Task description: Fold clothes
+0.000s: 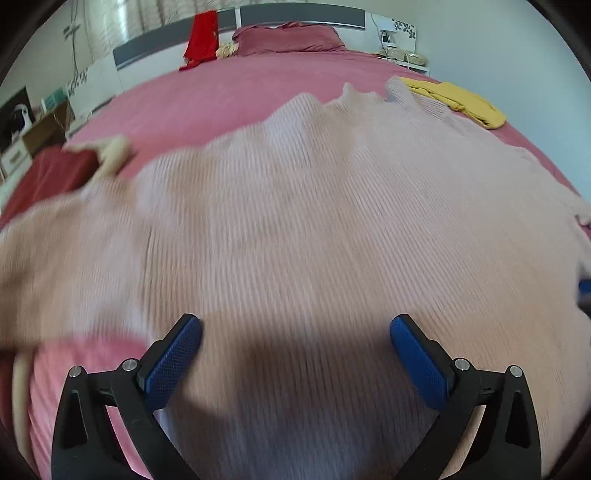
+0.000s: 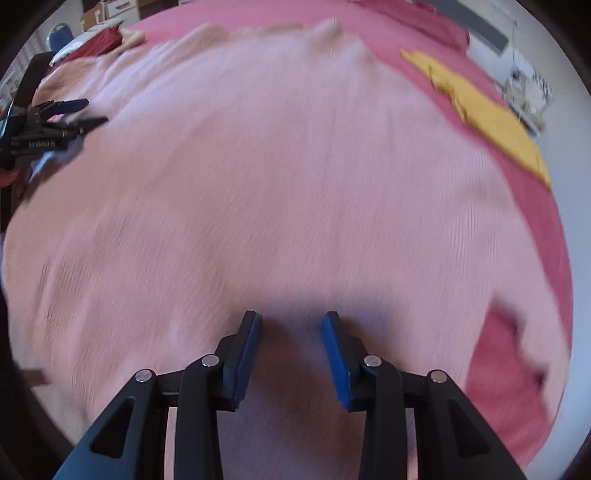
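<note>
My left tongs point(image 1: 295, 328) hang over the near part of the pink sweater point(image 1: 314, 221), their blue pads point(image 1: 173, 354) spread wide with nothing between them. My right tongs point(image 2: 291, 321) are also over the sweater point(image 2: 277, 184), pads point(image 2: 334, 354) apart with a narrower gap, gripping nothing. The sweater lies spread across the pink bed point(image 1: 229, 92), filling most of both views; its ribbed knit is blurred. From the right view I see my left tongs point(image 2: 79, 110) at the far left edge of the sweater. A yellow garment point(image 1: 458, 101) lies on the bed past the sweater's far right side. A dark red cloth point(image 1: 55, 173) sits at the left, and a bright red one point(image 1: 201, 40) hangs by the headboard point(image 1: 303, 14), beside a pillow point(image 1: 288, 40).
</note>
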Demonstrator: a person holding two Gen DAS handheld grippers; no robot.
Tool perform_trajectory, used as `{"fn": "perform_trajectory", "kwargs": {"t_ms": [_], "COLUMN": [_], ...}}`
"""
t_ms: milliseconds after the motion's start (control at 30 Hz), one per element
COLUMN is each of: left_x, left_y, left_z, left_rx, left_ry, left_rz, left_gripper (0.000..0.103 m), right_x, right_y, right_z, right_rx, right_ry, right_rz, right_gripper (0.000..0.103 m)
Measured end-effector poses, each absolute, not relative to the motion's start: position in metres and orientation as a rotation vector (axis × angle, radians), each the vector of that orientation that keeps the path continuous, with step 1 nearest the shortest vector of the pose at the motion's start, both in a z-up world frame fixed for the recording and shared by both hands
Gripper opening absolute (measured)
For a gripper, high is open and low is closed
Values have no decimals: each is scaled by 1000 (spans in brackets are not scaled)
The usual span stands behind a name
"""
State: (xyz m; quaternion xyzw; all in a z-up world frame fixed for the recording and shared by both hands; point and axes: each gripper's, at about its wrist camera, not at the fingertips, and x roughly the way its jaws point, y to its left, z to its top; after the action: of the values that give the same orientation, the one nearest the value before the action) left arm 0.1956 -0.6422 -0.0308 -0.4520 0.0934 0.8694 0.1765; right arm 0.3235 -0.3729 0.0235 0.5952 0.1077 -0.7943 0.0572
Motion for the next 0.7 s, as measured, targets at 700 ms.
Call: {"fn": "perform_trajectory", "kwargs": {"t_ms": [700], "left_x": [240], "left_y": [-619], "left_z": [-9], "left_rx": [-1181], "left_ry": [273], "left_rz": [2520], "left_gripper": [103], "right_x": [325], "right_y": [-331], "right_z": [27], "right_rx": [1802], "right_ry": [358], "right_rz": [-2555], "right_gripper": [36]}}
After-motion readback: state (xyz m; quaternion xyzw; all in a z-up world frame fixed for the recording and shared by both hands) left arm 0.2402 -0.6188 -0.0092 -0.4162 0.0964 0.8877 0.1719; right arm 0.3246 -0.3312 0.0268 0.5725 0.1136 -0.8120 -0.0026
